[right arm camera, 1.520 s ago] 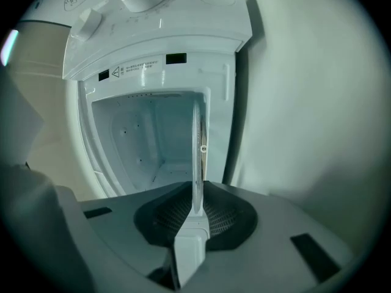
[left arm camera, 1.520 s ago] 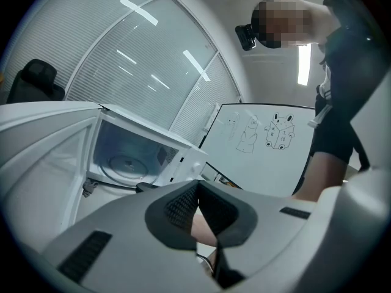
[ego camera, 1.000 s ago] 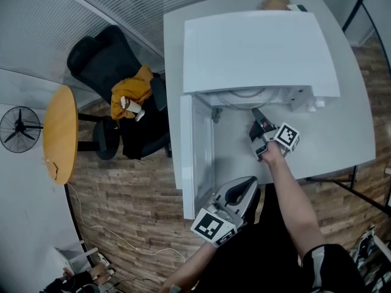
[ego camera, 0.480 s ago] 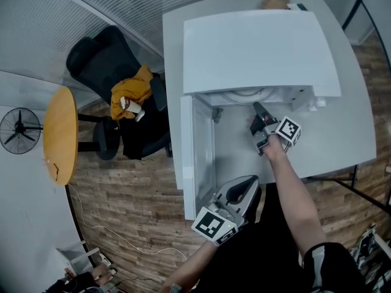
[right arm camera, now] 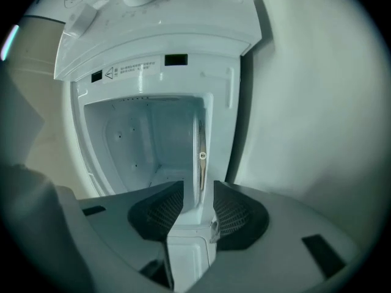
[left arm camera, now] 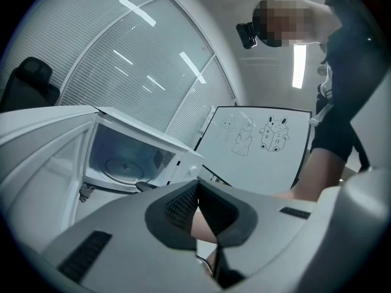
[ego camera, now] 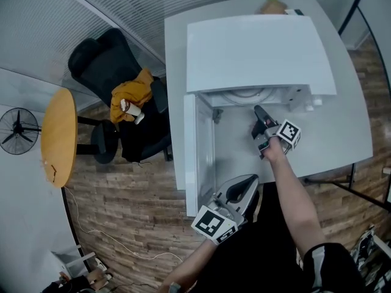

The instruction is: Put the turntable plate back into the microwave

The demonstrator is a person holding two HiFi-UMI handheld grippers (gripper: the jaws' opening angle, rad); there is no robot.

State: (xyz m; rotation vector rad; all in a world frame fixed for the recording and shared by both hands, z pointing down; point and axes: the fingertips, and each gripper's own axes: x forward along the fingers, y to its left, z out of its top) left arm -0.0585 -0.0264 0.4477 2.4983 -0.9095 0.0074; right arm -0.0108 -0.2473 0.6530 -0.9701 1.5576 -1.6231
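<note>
Against the frame of a second ago, hardly any shift: right gripper (ego camera: 258,112) at the same spot before the microwave's (ego camera: 259,47) mouth, left gripper (ego camera: 250,180) low near the desk's (ego camera: 342,127) front edge as before. One change only: right jaws just opened a little, now released, pads apart on both sides of the turntable plate's (ego camera: 247,93) rim, not pressing it. Left jaws clenched together, nothing between them.

To the left, the door (ego camera: 198,151) swung wide, its far end just beside the left gripper. Between door and right gripper, a bare strip of desk, open room. Plate lying flat inside the cavity.

From the head view, only a thin arc of the plate under the microwave's roof. From the left gripper view, the round face of the plate in the cavity, with the right gripper's tip at its front. From the right gripper view, the plate edge-on between the pads, white cavity walls behind.
</note>
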